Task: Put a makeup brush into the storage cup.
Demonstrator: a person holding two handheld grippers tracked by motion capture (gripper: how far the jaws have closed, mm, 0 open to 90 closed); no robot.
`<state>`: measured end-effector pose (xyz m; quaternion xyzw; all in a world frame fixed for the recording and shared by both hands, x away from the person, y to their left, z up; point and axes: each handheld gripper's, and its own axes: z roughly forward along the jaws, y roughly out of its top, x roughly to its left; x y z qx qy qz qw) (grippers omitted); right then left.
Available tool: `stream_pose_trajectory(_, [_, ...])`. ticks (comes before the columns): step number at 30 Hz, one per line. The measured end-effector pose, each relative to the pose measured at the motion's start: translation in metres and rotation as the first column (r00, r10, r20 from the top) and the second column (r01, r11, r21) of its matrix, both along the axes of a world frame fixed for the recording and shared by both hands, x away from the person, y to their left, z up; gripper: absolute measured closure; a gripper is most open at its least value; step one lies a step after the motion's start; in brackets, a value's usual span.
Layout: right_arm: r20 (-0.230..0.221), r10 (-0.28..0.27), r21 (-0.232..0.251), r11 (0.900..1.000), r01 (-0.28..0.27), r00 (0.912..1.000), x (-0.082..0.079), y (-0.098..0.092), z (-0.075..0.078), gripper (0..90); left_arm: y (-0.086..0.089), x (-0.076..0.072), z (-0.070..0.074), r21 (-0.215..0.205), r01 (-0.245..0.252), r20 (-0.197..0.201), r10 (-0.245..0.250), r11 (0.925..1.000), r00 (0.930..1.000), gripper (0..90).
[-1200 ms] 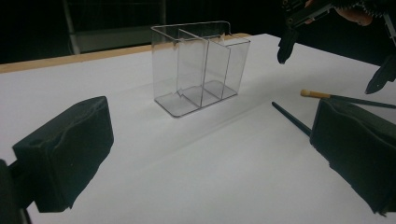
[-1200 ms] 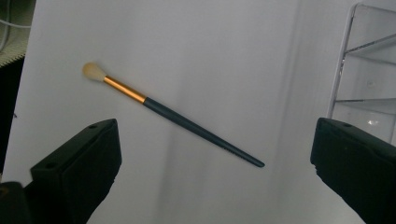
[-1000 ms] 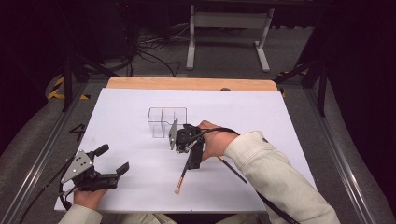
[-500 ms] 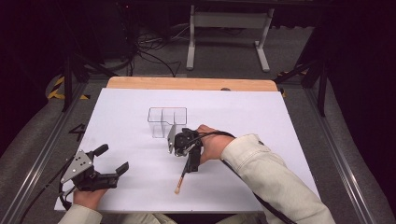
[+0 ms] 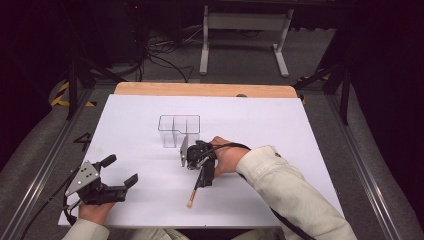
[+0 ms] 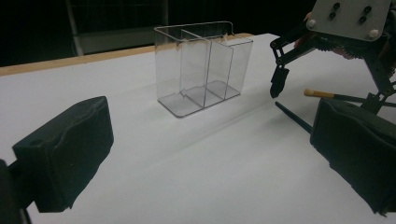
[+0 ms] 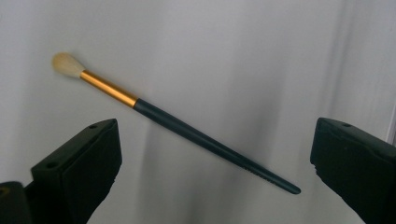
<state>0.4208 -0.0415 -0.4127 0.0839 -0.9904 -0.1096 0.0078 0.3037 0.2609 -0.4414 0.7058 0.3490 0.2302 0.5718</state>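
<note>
The right gripper [image 5: 203,176] hangs over a slim black-handled brush with a gold ferrule and pale bristles [image 7: 173,120], jaws wide apart on either side of it. The brush lies flat on the white tabletop [image 5: 280,130], at six o'clock from the clear plastic divided organiser box [image 5: 178,130]. The left gripper [image 5: 119,172], jaws also spread, sits well apart at eight o'clock.

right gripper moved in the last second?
Yes, slightly. In the high view the right gripper has shifted toward the person, away from the clear organizer, above the brush.
</note>
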Motion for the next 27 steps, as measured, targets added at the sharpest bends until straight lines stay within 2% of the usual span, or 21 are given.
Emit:
stream_pose_trajectory(17, [-0.012, -0.003, -0.03, 1.0, 0.002, 0.9999, 0.0, 0.002, -0.011, 4.0, 0.001, 0.0, 0.0, 0.0, -0.001, 0.0, 0.001, 1.0, 1.0, 0.3])
stream_pose_trajectory(20, [0.0, 0.027, -0.044, 0.999, -0.026, 0.9996, -0.001, 0.003, -0.013, 6.8, 0.001, 0.0, 0.0, 0.002, -0.001, 0.0, 0.001, 1.0, 1.0, 0.4])
stream_pose_trajectory(21, [0.0, 0.025, -0.056, 0.998, -0.025, 0.9997, -0.002, 0.003, -0.013, 7.3, 0.001, 0.0, 0.0, 0.003, 0.0, -0.002, 0.0, 1.0, 1.0, 0.3])
stream_pose_trajectory(27, [-0.001, 0.043, -0.065, 0.997, -0.043, 0.9991, -0.002, 0.005, -0.017, 10.4, 0.001, 0.0, -0.001, 0.0, 0.001, -0.004, -0.001, 1.0, 1.0, 0.3])
